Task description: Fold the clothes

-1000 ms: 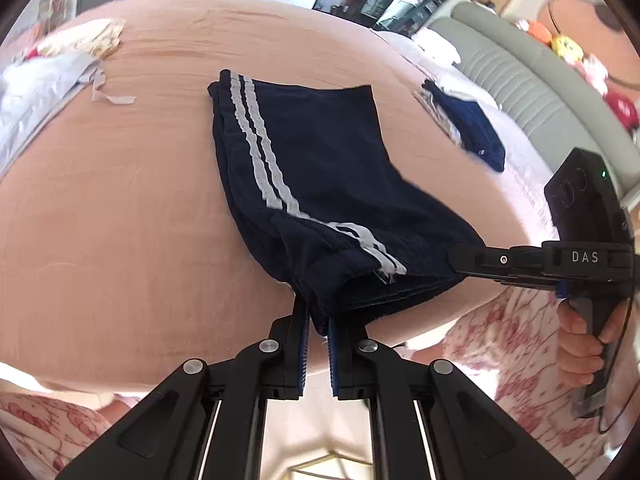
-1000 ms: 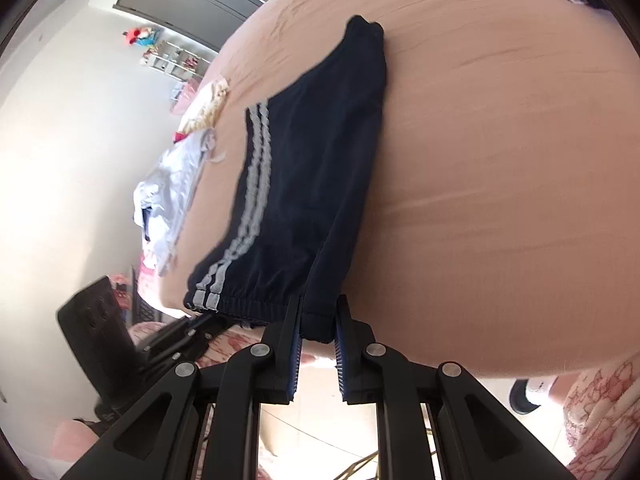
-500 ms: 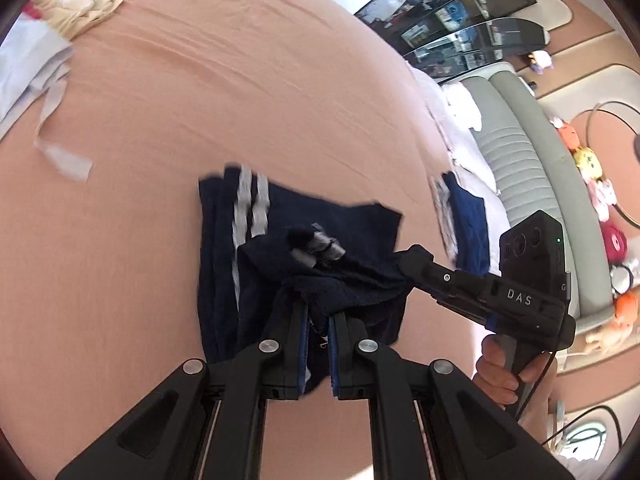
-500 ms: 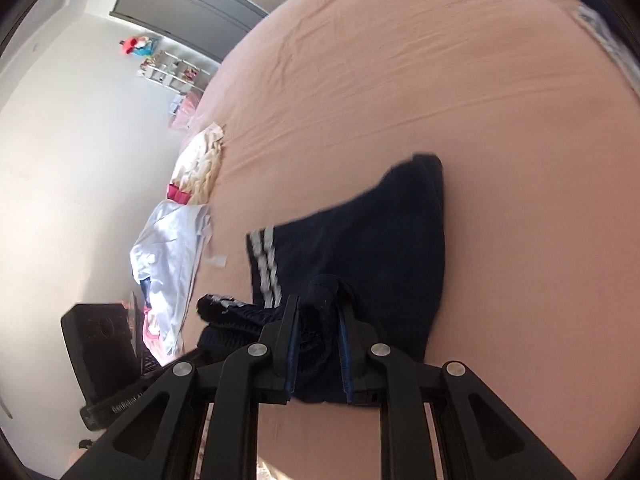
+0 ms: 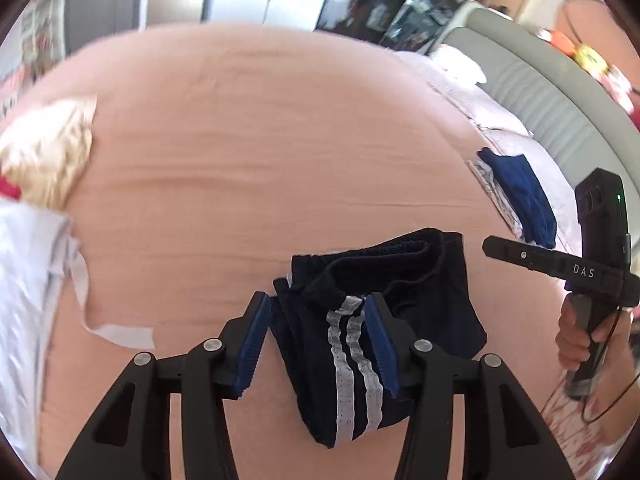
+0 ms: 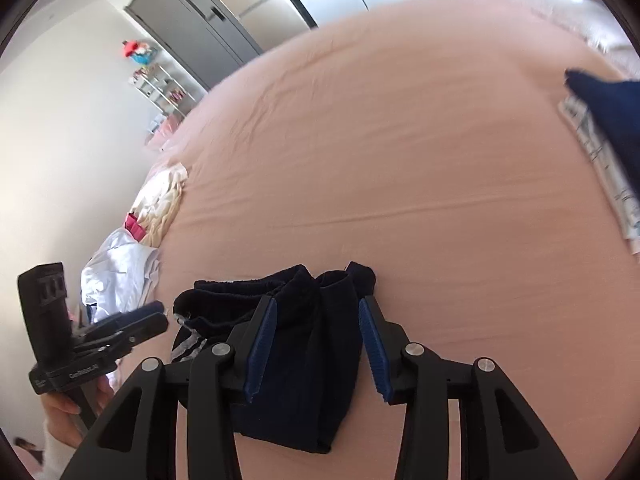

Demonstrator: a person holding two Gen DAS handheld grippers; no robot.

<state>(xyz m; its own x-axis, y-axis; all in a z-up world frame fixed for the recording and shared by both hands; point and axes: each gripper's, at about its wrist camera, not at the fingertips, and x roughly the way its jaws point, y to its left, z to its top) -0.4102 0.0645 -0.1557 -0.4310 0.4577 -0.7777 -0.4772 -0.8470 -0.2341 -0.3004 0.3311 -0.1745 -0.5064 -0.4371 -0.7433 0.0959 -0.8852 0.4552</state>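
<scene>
My left hand-held gripper (image 5: 316,342) hangs over the near edge of the bed (image 5: 256,168) with its jaws spread wide and nothing between the blue pads. Below it lie the navy shorts (image 5: 376,320), folded over into a compact bundle on the peach sheet, the elastic waistband bunched at the far side and the two white stripes running toward me between the pads.

My right hand-held gripper (image 6: 316,338) is spread open as well, empty, hovering above the plain navy side of the same shorts (image 6: 304,360). From the left wrist view I see that gripper's black body off to the right, just beside the bundle and not touching it, held in my hand (image 5: 576,340).

Farther along the bed's right side rests a blue folded garment (image 5: 520,196) on top of a pale patterned one. On the left edge sit a white garment (image 5: 28,264) with a loose strap and a cream crumpled cloth (image 5: 48,156). A grey padded headboard (image 5: 532,80) curves behind the bed.
</scene>
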